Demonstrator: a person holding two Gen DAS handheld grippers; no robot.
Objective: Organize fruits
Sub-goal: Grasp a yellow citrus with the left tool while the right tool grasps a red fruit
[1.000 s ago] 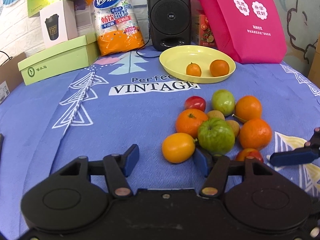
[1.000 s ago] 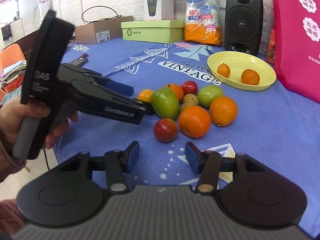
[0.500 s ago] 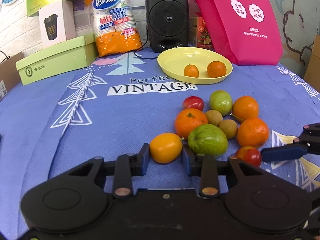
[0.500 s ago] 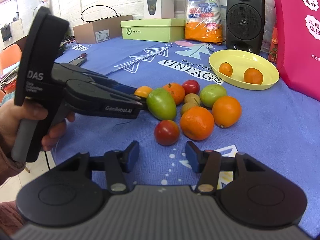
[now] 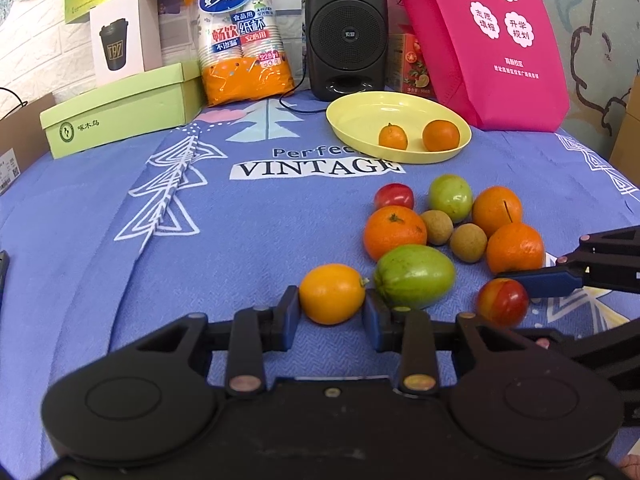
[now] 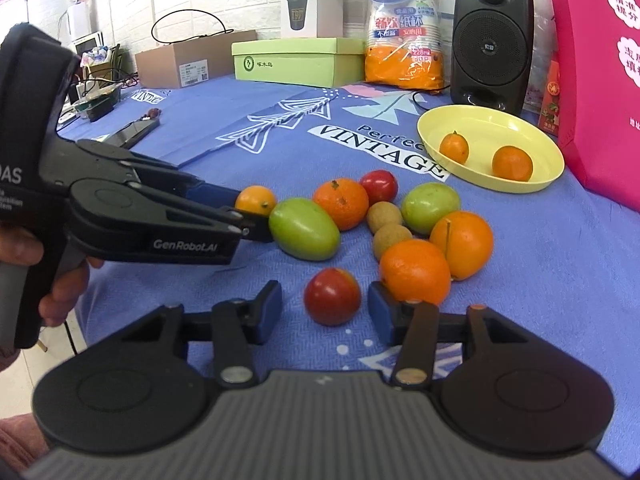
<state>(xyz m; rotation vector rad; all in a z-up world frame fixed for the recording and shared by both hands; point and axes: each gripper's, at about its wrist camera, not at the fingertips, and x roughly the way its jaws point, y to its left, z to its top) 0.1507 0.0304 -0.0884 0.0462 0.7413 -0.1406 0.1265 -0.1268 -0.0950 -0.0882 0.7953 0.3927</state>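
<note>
A pile of fruit lies on the blue cloth. My left gripper has closed its blue pads against both sides of a yellow-orange fruit, still resting on the cloth beside a large green fruit. It also shows in the right wrist view. My right gripper is open, its pads either side of a red tomato without touching it. A yellow plate at the back holds two small oranges.
Oranges, a second green fruit, two brown longans and another red tomato crowd the pile. A speaker, pink bag, cup pack and green box line the back.
My left gripper moved forward around the yellow-orange fruit and closed on it. My right gripper advanced until its open pads flank the red tomato.
</note>
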